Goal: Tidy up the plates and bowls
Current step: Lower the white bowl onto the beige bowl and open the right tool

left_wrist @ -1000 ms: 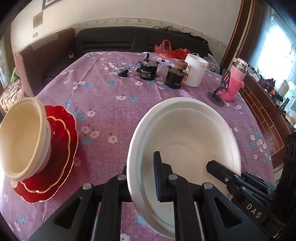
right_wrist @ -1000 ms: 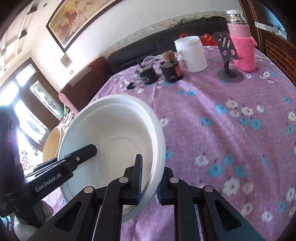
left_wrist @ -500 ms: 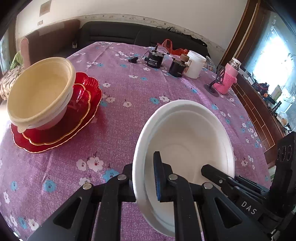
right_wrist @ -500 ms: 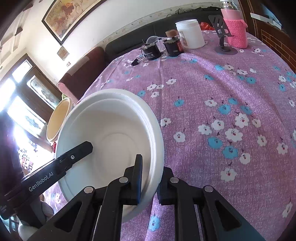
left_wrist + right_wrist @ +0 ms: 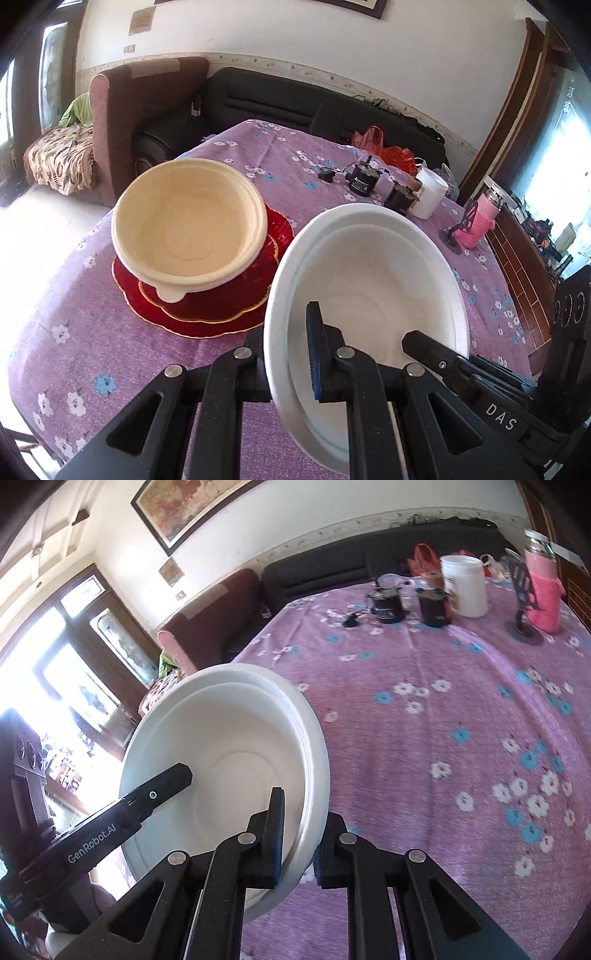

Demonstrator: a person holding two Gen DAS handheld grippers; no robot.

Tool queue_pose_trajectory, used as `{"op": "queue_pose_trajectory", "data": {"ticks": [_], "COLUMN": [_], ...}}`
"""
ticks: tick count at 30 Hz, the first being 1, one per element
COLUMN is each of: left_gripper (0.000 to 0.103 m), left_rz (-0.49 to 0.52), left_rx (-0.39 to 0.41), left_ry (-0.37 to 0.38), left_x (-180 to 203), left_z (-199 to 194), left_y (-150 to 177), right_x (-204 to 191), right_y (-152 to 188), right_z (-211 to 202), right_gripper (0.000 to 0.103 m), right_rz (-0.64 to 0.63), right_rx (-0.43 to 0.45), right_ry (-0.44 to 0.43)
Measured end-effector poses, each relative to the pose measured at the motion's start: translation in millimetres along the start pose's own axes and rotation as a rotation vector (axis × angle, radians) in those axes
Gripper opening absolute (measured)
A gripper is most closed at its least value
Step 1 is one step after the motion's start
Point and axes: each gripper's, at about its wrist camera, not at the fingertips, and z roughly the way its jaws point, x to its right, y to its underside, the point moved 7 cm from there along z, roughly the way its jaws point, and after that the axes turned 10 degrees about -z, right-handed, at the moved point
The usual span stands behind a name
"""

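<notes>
White bowls held above the table's near edge

White bowls (image 5: 369,288), nested, hang over the table (image 5: 461,709), pinched at opposite rims by the left gripper (image 5: 291,354) and right gripper (image 5: 299,834). Only the left view shows the cream bowl (image 5: 188,221) on red plates (image 5: 221,306) by the left edge. The right view shows bare cloth stretching toward jars (image 5: 463,587) at the far edge.
</notes>
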Motion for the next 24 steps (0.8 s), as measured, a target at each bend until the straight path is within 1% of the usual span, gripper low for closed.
{"op": "queue_pose_trajectory", "data": {"ticks": [4,8,11,14,17,20,24], "left_gripper": [0.012,0.012,0.012,0.012,0.012,0.012,0.012], "left_rz": [-0.021,-0.039,-0.042,-0.049,-0.059,-0.069,-0.062], "left_rx": [0.034,0.066,0.094,0.102,0.095,0.083,0.083], "left_ry": [-0.011,-0.043,-0.084,-0.129,-0.162,-0.183,-0.202], "left_x": [-15.6,-37.2,-53.9,-71.6,-87.4,-99.2,-105.4], "left_z": [-11.1,-18.3,-19.6,-12.4,-0.4,12.0,21.4], "left_y": [-13.6,-39.8,-60.9,-78.9,-92.1,-101.9,-107.4], "right_x": [-16.7,-41.1,-61.7,-77.3,-86.7,-92.6,-94.2], "right_y": [-13.5,-36.6,-58.5,-75.0,-86.2,-90.1,-92.1], "right_z": [8.9,20.6,36.0,56.9,79.9,98.9,119.8], "right_gripper": [0.014,0.015,0.015,0.015,0.015,0.015,0.015], "right_rz": [-0.016,-0.045,-0.072,-0.093,-0.107,-0.100,-0.072], "right_rx": [-0.005,0.001,0.002,-0.011,-0.031,-0.059,-0.087], "right_ry": [-0.022,-0.044,-0.056,-0.061,-0.046,-0.043,-0.053]}}
